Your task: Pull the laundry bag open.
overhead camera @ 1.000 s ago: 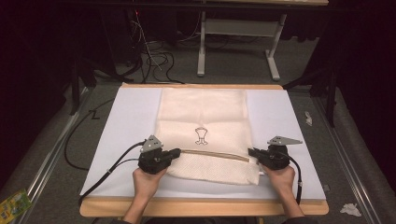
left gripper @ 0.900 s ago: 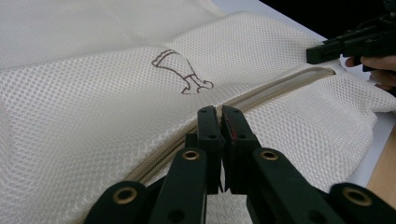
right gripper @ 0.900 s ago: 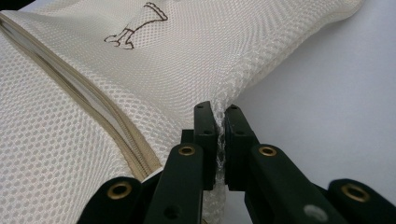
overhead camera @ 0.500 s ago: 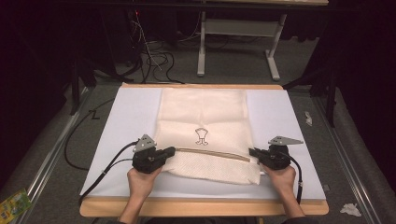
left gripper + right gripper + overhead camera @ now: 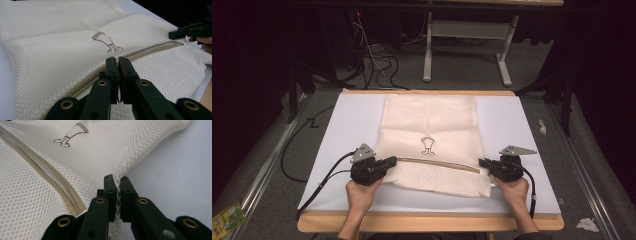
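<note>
A white mat (image 5: 347, 125) covers the wooden table (image 5: 427, 222) in a dark room, cables (image 5: 377, 62) on the far floor. The mesh bag (image 5: 432, 125) lies at the middle. The left gripper (image 5: 117, 62) is pinched on its zipper (image 5: 437, 164), the right gripper (image 5: 117, 182) on its right edge.

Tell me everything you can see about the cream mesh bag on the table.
The cream mesh laundry bag lies flat on the white table mat, its near part bunched up. A beige zipper crosses it, below a small dark printed figure. The left gripper is shut at the zipper; the right gripper pinches its edge.
</note>
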A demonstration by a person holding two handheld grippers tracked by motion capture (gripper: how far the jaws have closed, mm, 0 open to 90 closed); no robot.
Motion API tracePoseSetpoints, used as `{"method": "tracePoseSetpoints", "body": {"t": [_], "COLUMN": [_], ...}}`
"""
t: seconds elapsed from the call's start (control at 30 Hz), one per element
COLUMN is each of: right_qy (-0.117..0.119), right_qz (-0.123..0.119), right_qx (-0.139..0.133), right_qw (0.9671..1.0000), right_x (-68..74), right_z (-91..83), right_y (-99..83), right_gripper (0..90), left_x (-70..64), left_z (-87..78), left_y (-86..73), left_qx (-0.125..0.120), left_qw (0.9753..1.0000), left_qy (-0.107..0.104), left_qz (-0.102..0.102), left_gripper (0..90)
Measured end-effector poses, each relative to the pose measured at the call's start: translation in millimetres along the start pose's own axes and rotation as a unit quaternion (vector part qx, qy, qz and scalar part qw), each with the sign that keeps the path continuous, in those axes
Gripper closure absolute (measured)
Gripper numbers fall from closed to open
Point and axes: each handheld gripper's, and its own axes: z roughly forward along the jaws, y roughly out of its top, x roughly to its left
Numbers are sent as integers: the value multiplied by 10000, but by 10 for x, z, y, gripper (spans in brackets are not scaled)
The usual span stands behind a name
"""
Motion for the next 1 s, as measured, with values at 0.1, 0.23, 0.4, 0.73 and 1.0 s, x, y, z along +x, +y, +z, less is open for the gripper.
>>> {"method": "tracePoseSetpoints", "body": {"t": [0.1,0.23,0.4,0.73,1.0], "right_qy": [-18,-33,-12,1,7], "right_qz": [9,36,60,55,77], "right_qx": [15,-6,-39,-95,-134], "right_qw": [10000,10000,10000,9999,9999], "right_x": [-15,-24,-44,-50,-72], "right_z": [-3,-12,-10,-43,-68], "right_y": [-6,-1,-11,-3,-10], "right_gripper": [873,873,873,873,873], "left_x": [22,27,48,73,127], "left_z": [-33,-59,-134,-176,-269], "left_y": [1,9,42,29,14], "left_qx": [-36,-45,-116,-109,-101], "left_qw": [10000,9999,9998,9996,9992], "left_qy": [-5,8,130,241,340], "left_qz": [-62,-96,-85,-96,-162], "left_gripper": [872,872,872,872,872]}}
